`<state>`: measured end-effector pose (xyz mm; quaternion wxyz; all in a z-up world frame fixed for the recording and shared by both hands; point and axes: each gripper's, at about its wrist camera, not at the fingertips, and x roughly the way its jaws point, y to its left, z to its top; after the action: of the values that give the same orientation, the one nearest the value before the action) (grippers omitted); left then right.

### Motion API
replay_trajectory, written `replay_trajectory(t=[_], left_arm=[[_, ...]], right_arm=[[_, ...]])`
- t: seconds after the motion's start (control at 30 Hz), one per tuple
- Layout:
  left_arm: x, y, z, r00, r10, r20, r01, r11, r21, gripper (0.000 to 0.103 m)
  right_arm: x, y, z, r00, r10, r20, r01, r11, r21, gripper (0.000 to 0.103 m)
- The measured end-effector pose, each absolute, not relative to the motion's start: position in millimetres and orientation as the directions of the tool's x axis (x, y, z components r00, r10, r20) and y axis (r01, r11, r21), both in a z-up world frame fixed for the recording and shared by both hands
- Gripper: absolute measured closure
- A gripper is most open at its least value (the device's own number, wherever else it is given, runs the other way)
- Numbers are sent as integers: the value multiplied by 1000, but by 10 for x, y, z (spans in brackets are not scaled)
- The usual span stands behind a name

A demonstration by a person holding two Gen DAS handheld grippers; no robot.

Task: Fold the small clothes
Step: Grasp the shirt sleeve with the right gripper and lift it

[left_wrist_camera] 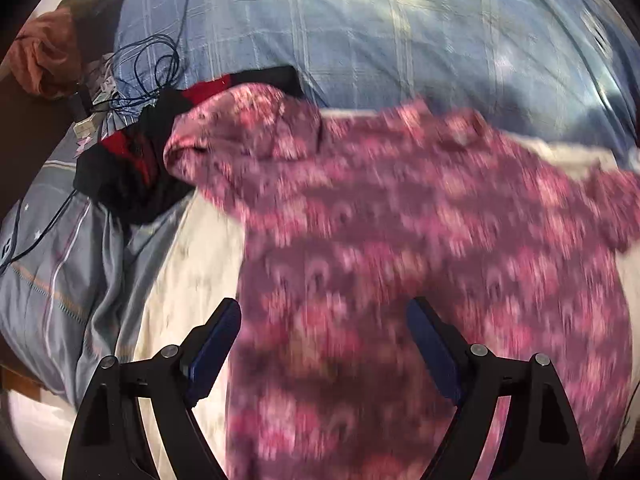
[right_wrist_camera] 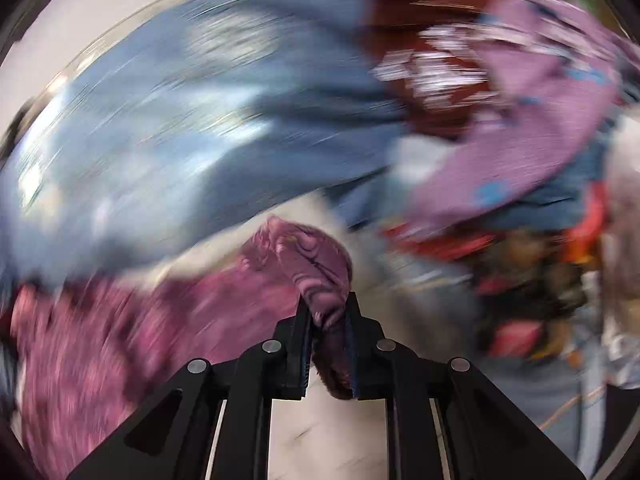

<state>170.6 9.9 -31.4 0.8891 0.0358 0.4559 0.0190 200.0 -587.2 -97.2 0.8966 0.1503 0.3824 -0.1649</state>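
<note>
1. Task thing: pink patterned garment (left_wrist_camera: pixel 420 232), small, lying spread over a white sheet (left_wrist_camera: pixel 192 280) on the bed; blue checked bedspread (left_wrist_camera: pixel 360 40) beyond it; both views blurred, so the garment's far hem is unclear.
2. Right gripper (right_wrist_camera: pixel 329 320): jaws clenched on a bunched corner of the pink garment, fabric pinched between the pads w/ a fold bulging above them; rest of the cloth trails off to the left of that view.
3. Left gripper (left_wrist_camera: pixel 324 344): jaws released, standing wide apart, hovering over the near part of the garment; nothing between the pads as far as I can see.
4. Handling, judged: light, soft, floppy knit; no stiffness, so it'll sag and drag from one pinch; not fragile, prob. not slippery; best taken at corners or hem edges, both grippers, to keep an edge straight.
5. Edges & room: black and red garment (left_wrist_camera: pixel 132 160) touches the pink one's left end; tangle of blue cable (left_wrist_camera: pixel 148 68) just beyond it, snag risk; heap of mixed clothes (right_wrist_camera: pixel 520 220) to the right in the right wrist view; open sheet on the near left side looks the freest area for folding.
</note>
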Motion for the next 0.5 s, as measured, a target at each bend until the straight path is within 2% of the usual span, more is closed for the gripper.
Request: replay_trajectory(t=[0.07,0.13,0.17,0.27,0.33,0.4,0.5], left_arm=[[1927,130,-361,591,62,-805,-41,998,46,18],[2126,142,-437,585,51,-809,-63,998,18,18],[2228,143,-484,583,44,-811,-72,997,2,18],[2442,135,-570,597,8,-802,-80,996,-50,18],[2492,130,-593,624,4,-781,-75,996,-55,18],[2484,124,-617,665,20,-747,-76,996,-41,18],[2434,127,-687,680,12,-734,-68,997,-46,18]], right_arm=[[2075,-6241,-1012,611,-223,-760,521,836,173,88],[2118,-6495,-1122,545,-245,-802,626,755,195,80],[2108,-6555,-1144,521,-263,-812,667,719,195,80],[1943,-6563,-1098,577,-292,-763,697,662,274,76],[1891,-6421,-1117,645,-202,-737,628,689,361,55],[1978,-6214,-1256,659,-52,-750,549,715,433,45],[2084,-5925,-1550,585,64,-808,567,680,464,45]])
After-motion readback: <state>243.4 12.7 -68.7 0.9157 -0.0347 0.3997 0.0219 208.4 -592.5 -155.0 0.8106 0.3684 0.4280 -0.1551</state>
